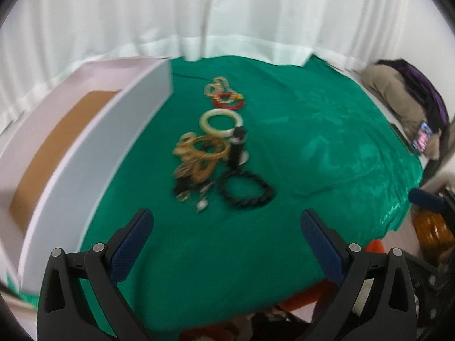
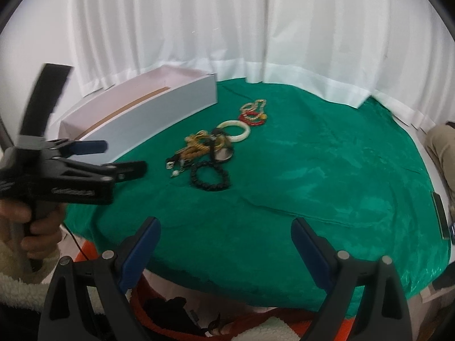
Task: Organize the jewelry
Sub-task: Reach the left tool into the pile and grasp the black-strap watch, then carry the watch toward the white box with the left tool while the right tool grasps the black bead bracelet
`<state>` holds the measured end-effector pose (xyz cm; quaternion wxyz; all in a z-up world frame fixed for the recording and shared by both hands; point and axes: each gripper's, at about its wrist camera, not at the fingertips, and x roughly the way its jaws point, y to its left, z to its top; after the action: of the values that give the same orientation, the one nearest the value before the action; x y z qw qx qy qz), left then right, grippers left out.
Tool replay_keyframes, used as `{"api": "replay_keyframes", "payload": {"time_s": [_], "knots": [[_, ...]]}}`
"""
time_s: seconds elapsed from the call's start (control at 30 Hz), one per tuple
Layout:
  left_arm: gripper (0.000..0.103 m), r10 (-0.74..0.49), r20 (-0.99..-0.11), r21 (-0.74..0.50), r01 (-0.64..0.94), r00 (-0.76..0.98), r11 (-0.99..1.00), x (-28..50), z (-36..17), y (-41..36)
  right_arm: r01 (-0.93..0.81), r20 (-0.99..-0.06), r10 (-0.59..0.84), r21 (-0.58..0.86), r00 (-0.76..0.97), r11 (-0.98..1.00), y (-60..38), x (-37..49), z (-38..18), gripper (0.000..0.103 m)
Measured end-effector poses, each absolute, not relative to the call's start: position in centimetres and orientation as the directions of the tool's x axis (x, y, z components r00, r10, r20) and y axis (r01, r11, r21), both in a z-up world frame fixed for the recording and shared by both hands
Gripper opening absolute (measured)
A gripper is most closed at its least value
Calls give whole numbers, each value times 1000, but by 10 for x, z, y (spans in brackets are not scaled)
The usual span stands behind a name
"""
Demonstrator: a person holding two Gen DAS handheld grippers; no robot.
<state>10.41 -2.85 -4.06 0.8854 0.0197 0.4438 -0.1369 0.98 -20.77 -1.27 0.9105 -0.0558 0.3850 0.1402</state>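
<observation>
Green cloth covers the table; the jewelry lies on it in a tangled row beside the white box. Both claws, left and right, gape wide, empty, short of the pile. Risk: grabbing the black bracelet could drag snagged chains along. Nothing blocks the reach.

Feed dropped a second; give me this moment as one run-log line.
left gripper: open, empty | right gripper: open, empty | jewelry pile: on green cloth, untouched | box: beside pile, open
</observation>
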Motion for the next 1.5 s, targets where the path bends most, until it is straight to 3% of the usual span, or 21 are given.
{"api": "replay_keyframes", "payload": {"time_s": [0.13,0.33,0.47,0.5,0.53,0.57,0.63,1.07,1.23,1.5], "knots": [[102,-245,-800,-74,315,548,946,141,-53,-48,-240,-714,176,11,677,971,-225,11,-15,95],[100,-174,-836,6,325,521,946,193,-86,-72,-216,-724,177,39,667,976,-239,12,-23,95],[75,-121,-849,54,312,514,949,212,-99,-79,-214,-721,180,45,670,976,-244,12,-23,95],[73,-115,-851,59,312,513,948,214,-101,-81,-214,-720,179,43,670,976,-244,12,-23,95],[64,-108,-851,68,312,513,948,216,-102,-83,-214,-721,178,42,670,976,-244,11,-24,95],[44,-99,-851,78,312,515,947,217,-104,-85,-214,-721,180,44,669,976,-245,11,-25,95],[19,-103,-858,75,321,502,944,219,-105,-86,-212,-723,179,46,667,976,-246,12,-27,95],[18,-244,-783,-104,266,572,958,191,-34,-41,-225,-733,183,42,655,974,-241,17,-27,95],[18,-173,-775,-90,165,607,982,160,-17,8,-341,-726,256,31,638,939,-228,42,-28,95],[18,-89,-794,-98,19,602,995,107,-33,68,-600,-797,450,140,404,788,-153,127,-75,92]]}}
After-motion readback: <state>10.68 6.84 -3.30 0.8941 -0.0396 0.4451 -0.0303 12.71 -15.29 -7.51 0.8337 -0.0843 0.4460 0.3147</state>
